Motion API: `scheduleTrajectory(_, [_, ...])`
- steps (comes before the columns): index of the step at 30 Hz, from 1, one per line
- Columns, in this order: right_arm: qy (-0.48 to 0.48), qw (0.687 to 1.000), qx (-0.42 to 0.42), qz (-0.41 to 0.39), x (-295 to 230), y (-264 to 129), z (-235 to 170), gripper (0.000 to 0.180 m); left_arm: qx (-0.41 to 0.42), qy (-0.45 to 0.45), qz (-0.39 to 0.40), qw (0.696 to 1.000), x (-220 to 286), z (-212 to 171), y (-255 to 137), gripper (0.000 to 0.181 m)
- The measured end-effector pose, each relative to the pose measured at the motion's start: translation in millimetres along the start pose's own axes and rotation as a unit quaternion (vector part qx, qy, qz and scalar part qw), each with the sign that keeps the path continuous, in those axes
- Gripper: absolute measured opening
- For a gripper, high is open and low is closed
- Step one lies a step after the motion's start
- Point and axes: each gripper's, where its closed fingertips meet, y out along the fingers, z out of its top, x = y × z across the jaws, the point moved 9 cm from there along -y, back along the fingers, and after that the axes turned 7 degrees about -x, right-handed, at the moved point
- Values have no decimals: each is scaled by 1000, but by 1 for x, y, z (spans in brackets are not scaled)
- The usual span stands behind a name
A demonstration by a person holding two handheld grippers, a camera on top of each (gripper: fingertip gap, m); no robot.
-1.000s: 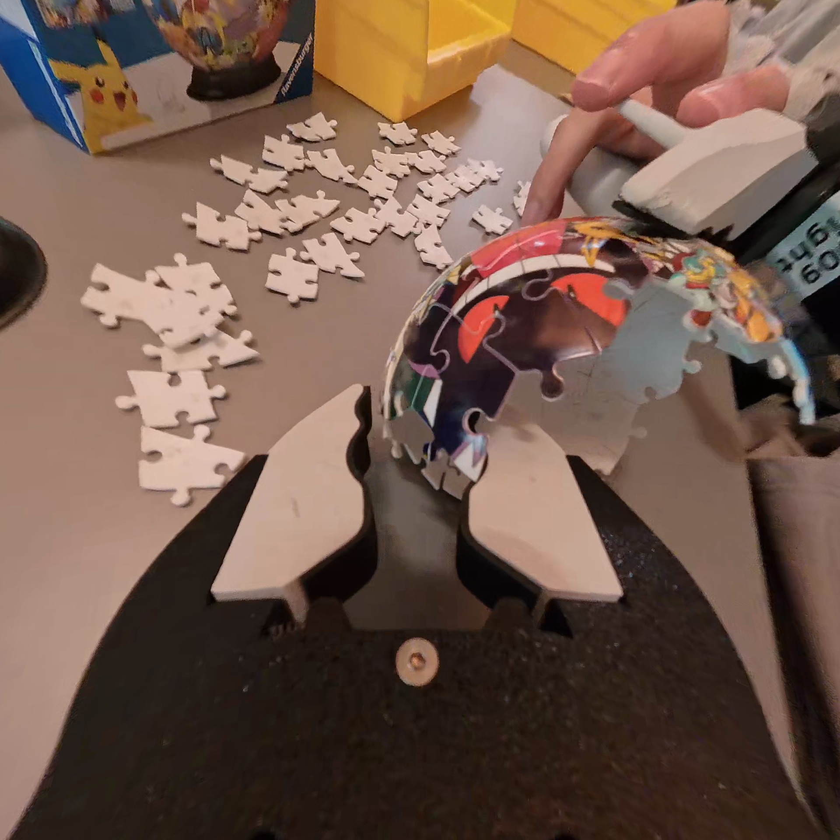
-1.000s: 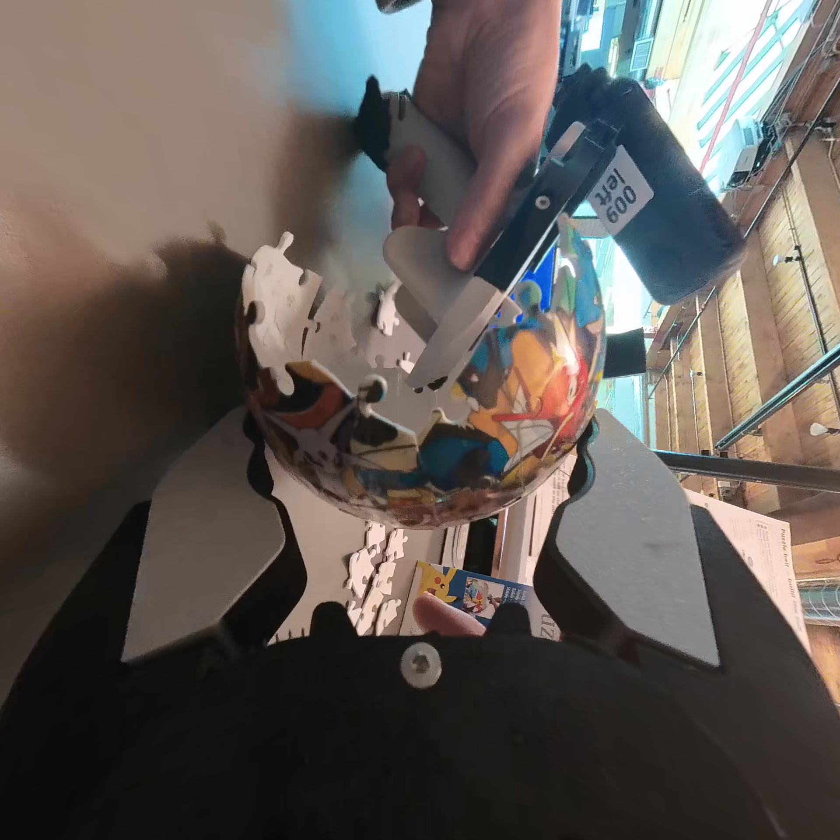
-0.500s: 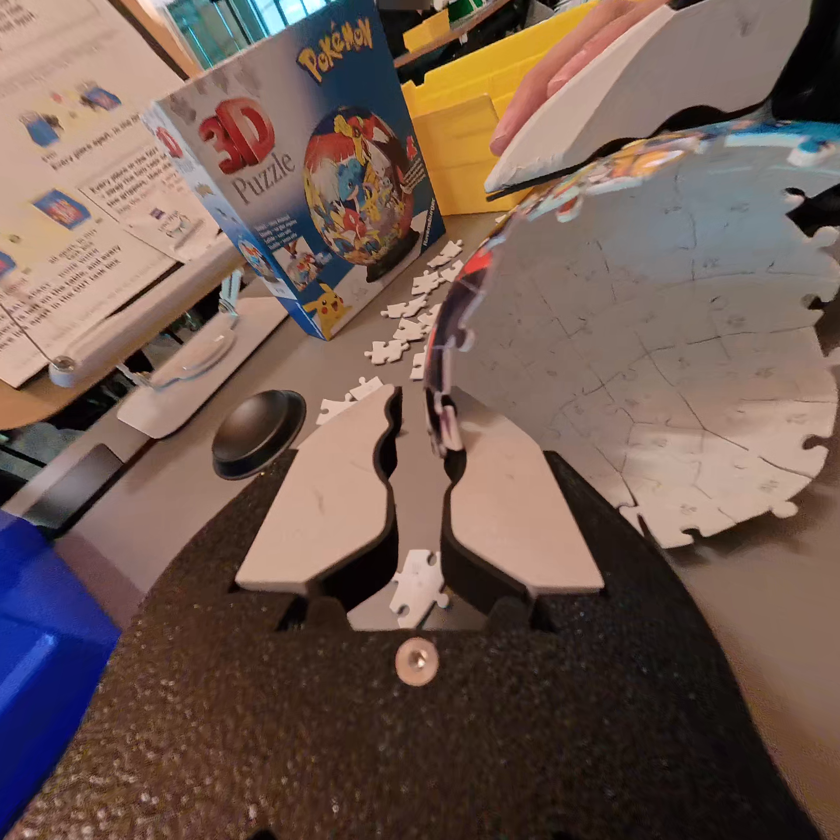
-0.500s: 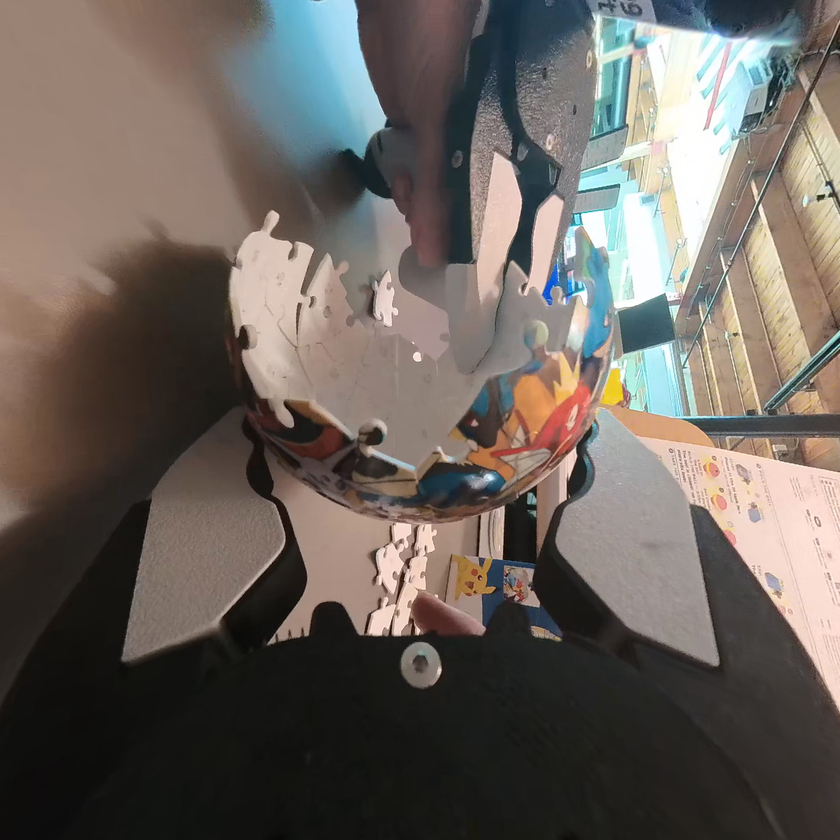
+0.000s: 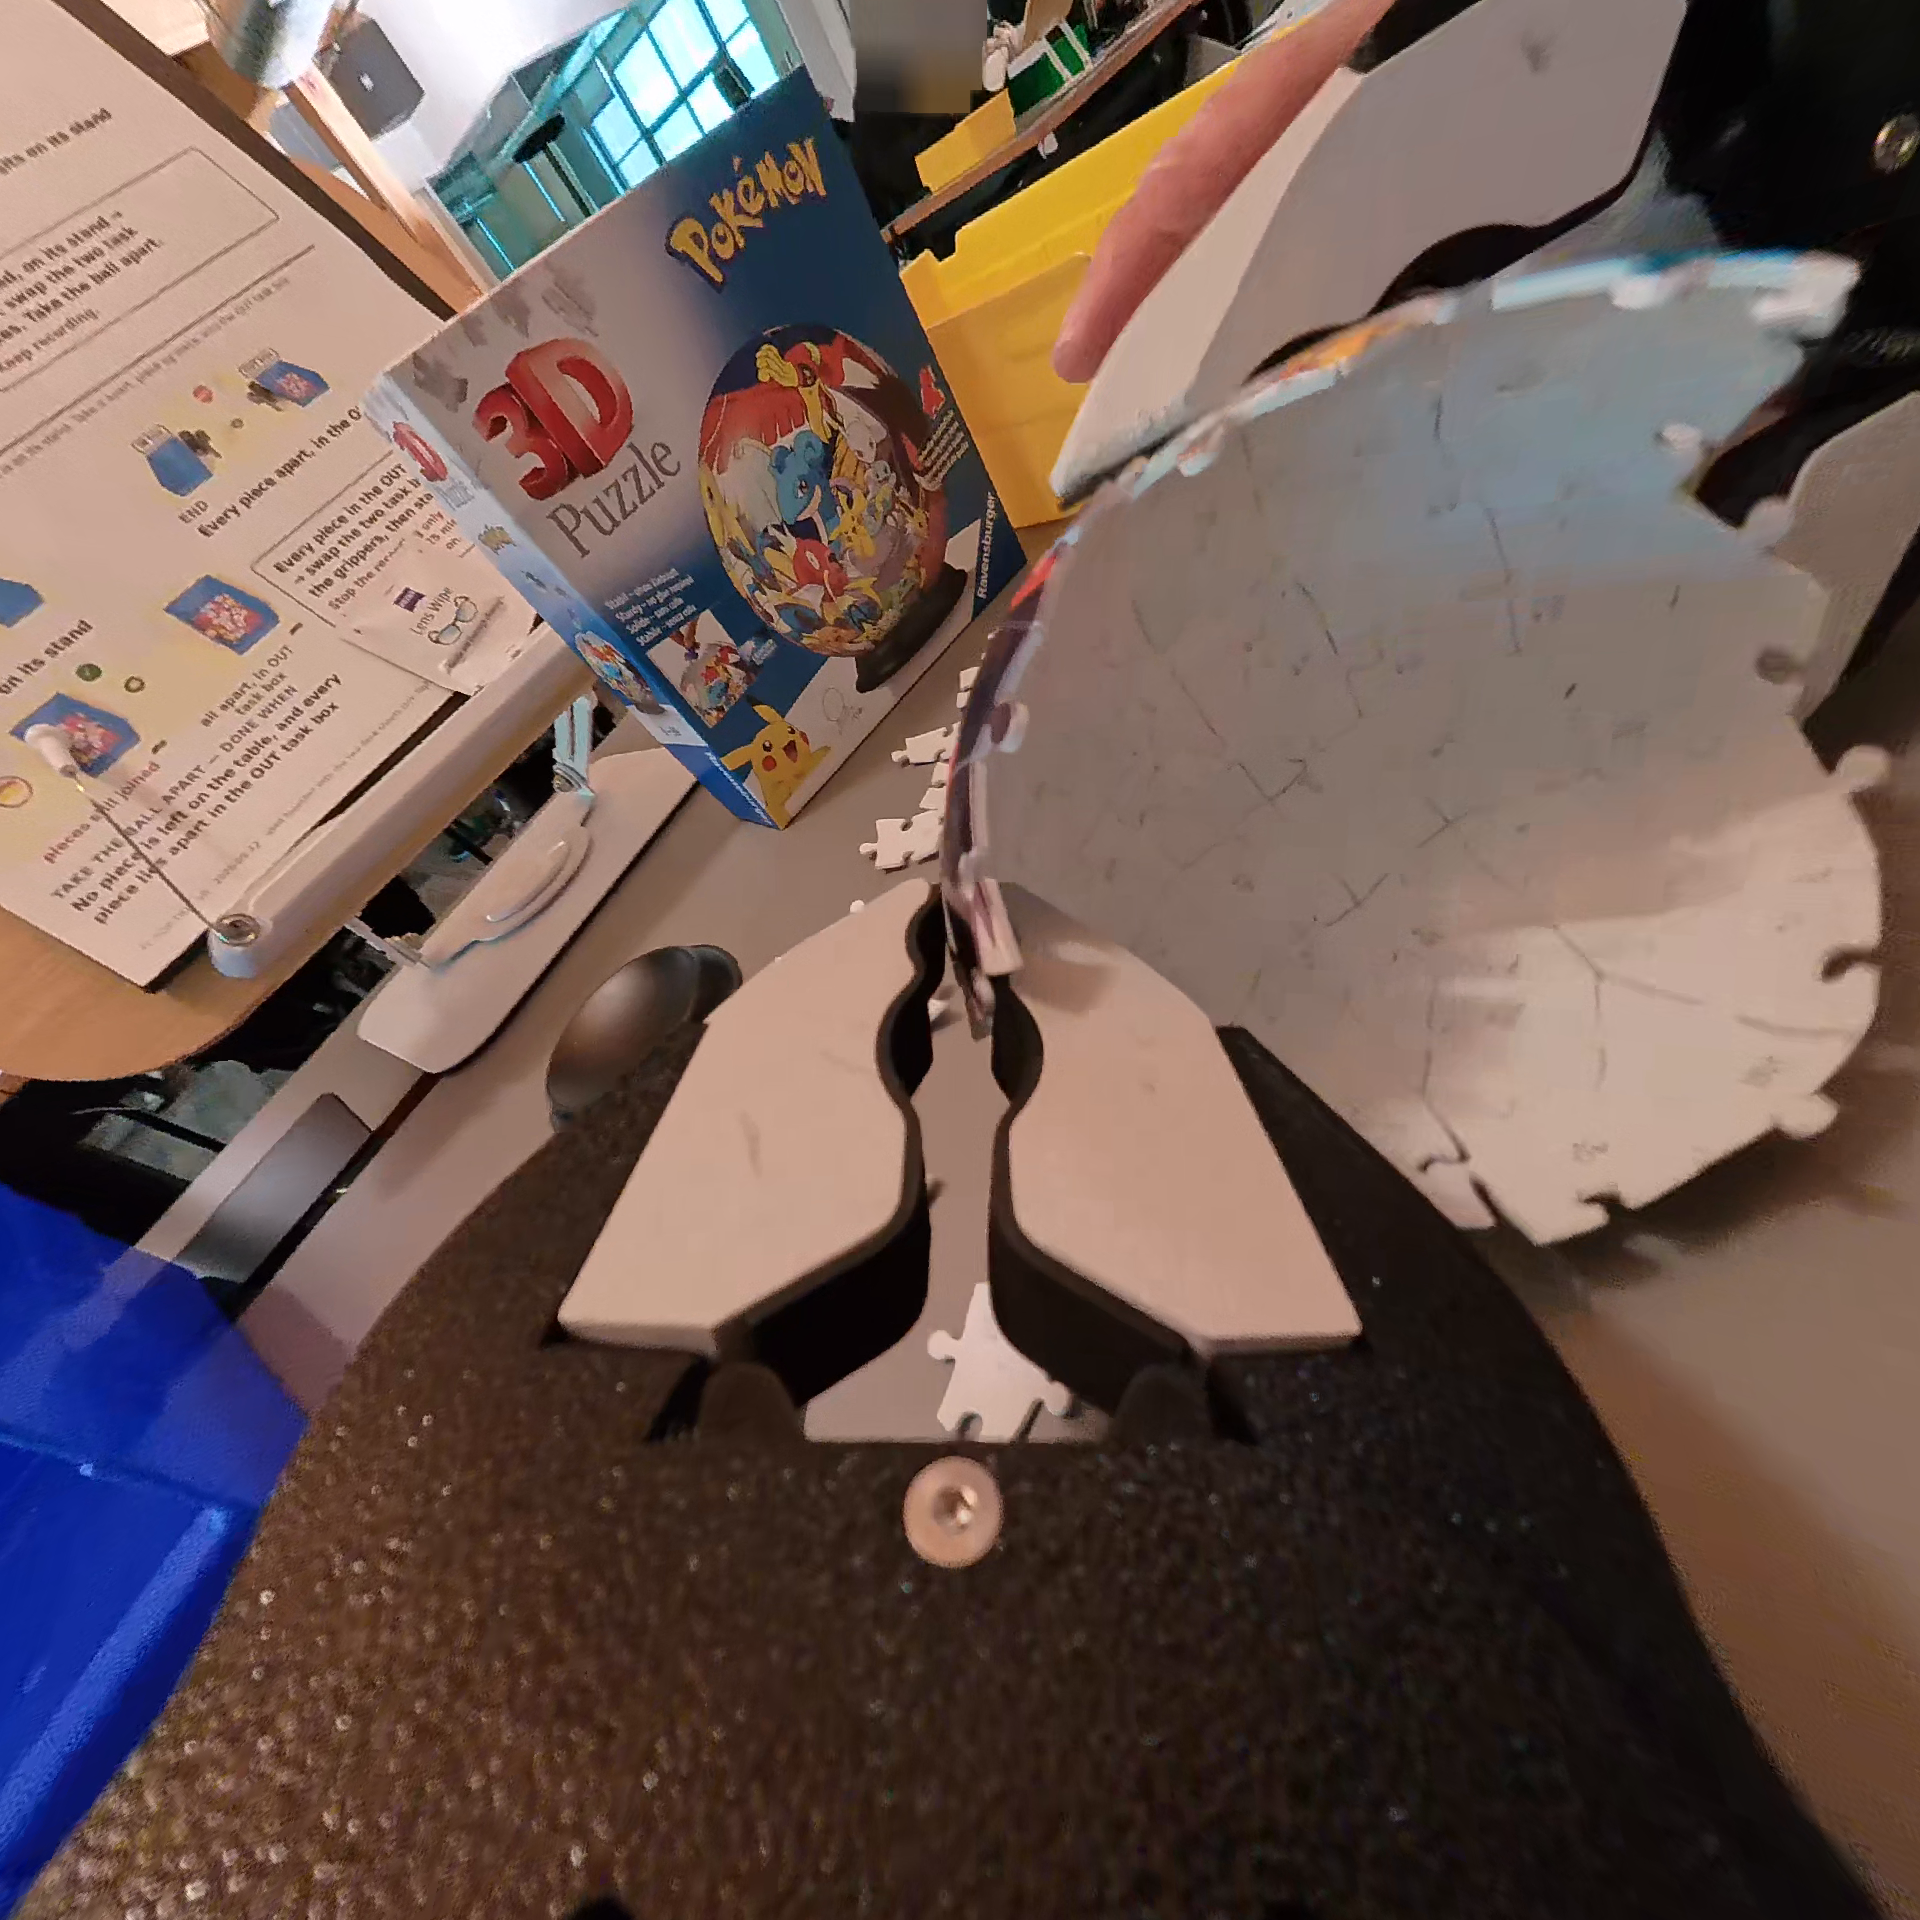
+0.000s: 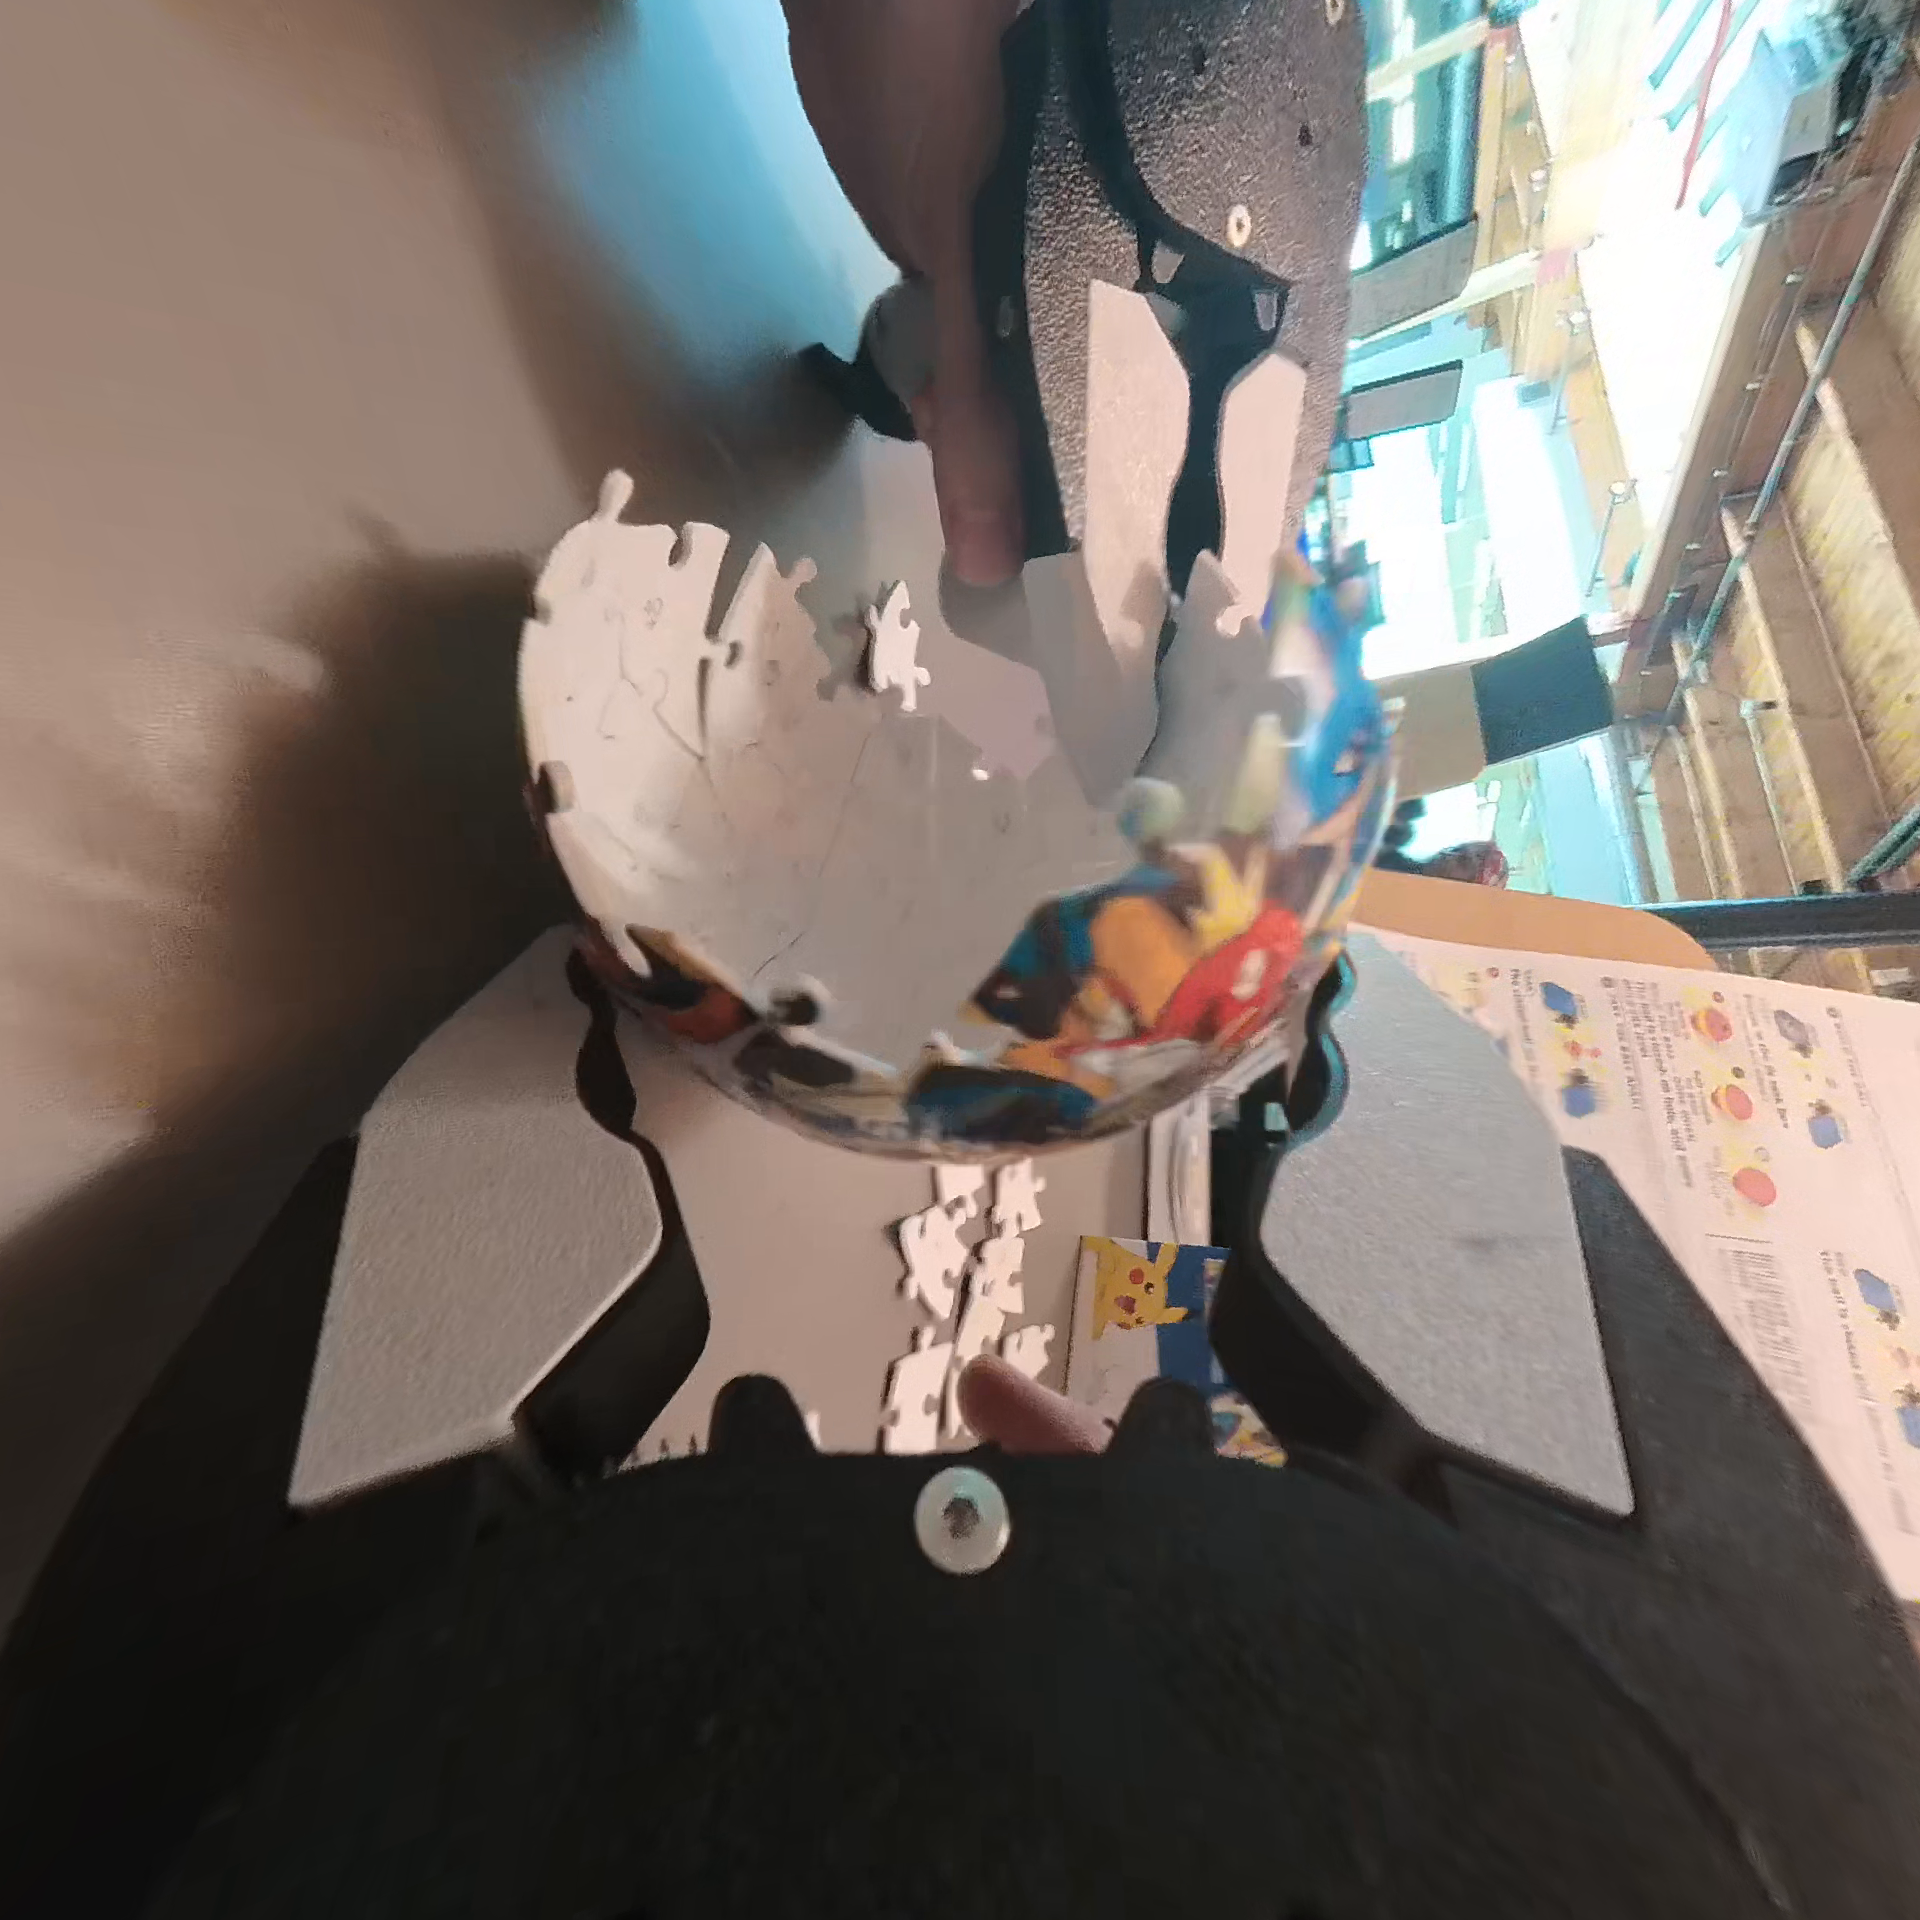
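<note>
While the left gripper (image 5: 961,971) pinches the rim of the half-built, colour-printed puzzle-ball shell (image 5: 1434,790), jaws nearly closed, the right gripper (image 6: 956,1039) cradles its outer curve, jaws wide; since a second ago the shell has tipped, white inside showing; loose white puzzle pieces (image 5: 914,831) lie on the grey table (image 5: 790,862) beside the blue puzzle box (image 5: 717,499).

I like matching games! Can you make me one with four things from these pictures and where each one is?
Things:
1. puzzle shell
2. puzzle box
3. loose white piece
4. black dome stand

Places:
A. left of the left gripper fingers
B. standing upright on the table
C. on the table, seen between the left gripper's fingers
D. held between both grippers

Pairs: 1-D, 2-B, 3-C, 4-A
</note>
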Motion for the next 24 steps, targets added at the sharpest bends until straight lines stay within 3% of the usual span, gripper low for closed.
scheduleTrajectory(3, [18, 999, 0, 28, -1, -4, -3, 119, 14, 15, 19, 1000, -2, 2, -1, 4])
scheduleTrajectory(8, [41, 996, 17, 72, -1, -11, -3, 126, 32, 29, 23, 999, -4, 4, -1, 4])
scheduleTrajectory(14, [35, 996, 30, 76, 3, -9, 3, 125, 57, 46, 33, 997, -2, 6, -8, 4])
scheduleTrajectory(19, [91, 990, 83, 66, 8, -7, 8, 123, 66, 49, 36, 996, -2, 5, -14, 3])
scheduleTrajectory(24, [23, 997, 54, 54, 3, 4, 8, 135, 58, 49, 39, 996, -4, 1, -15, 3])
